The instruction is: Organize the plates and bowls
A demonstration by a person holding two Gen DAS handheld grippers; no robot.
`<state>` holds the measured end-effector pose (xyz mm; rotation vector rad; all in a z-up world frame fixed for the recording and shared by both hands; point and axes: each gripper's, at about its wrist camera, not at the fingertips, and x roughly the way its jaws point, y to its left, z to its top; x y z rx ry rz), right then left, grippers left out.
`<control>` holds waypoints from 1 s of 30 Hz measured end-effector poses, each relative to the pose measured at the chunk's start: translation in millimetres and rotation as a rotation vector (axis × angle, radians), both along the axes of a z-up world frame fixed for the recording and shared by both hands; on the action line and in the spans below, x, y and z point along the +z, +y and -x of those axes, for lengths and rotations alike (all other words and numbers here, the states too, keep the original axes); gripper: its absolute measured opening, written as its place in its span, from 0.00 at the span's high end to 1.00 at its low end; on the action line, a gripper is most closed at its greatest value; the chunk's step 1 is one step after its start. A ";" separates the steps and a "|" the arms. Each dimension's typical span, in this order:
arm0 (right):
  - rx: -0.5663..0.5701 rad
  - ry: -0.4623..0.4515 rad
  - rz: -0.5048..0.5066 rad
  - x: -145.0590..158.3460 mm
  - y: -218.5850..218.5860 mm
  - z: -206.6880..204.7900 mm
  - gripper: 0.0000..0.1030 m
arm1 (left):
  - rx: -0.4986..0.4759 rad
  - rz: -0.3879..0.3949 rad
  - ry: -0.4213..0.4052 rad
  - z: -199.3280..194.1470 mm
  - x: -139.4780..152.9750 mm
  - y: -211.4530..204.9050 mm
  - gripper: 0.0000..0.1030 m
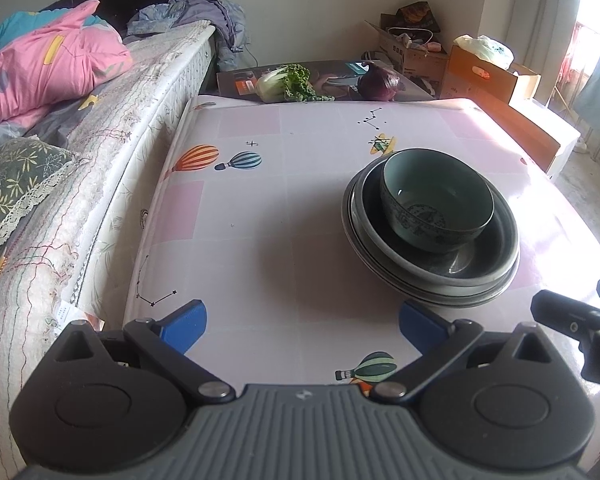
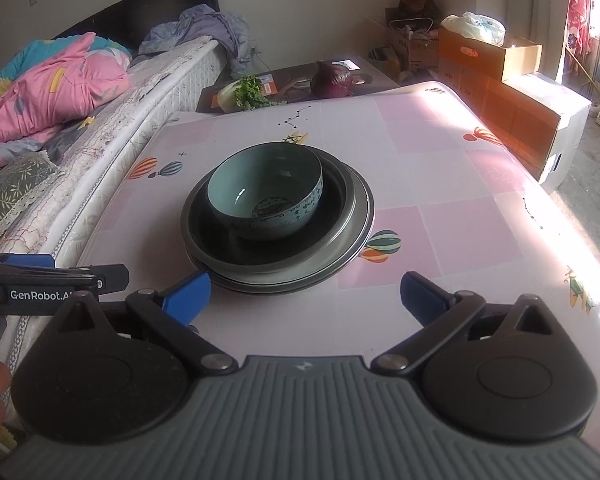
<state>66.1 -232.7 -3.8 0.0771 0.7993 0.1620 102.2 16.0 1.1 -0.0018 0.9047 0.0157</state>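
So the count: one bowl (image 2: pixel 266 196), sitting in a nested stack of plates (image 2: pixel 352 216). I can make out at least two rims, maybe three, hard to say for sure. Two grippers, one per hand.

The bowl is pale teal inside with a dark printed pattern ringing the bottom and characters around the outside wall. It sits upright, pushed toward the 10 o'clock side of the top plate in the right wrist view. The plates look dark grey, metallic at the edges, shallow with raised rims.

The whole stack is on the surface (image 2: pixel 440 168), which has a pink checked cover with hot-air balloons. In the left wrist view it's at about 2 o'clock from the left gripper (image 1: pixel 302 320); in the right view it's dead ahead at 12 of the right gripper (image 2: pixel 304 296).

Both grippers have their blue fingers (image 2: pixel 188 294) spread wide, holding nothing, hovering just short of the stack.

At the surface's far edge: one leafy cabbage (image 2: pixel 240 94) and one purple cabbage (image 2: pixel 332 80).
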 end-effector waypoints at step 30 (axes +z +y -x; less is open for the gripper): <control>-0.002 0.009 0.002 -0.4 -2.1 1.2 0.01 | -0.002 0.006 0.015 -2.1 -2.7 -1.3 0.00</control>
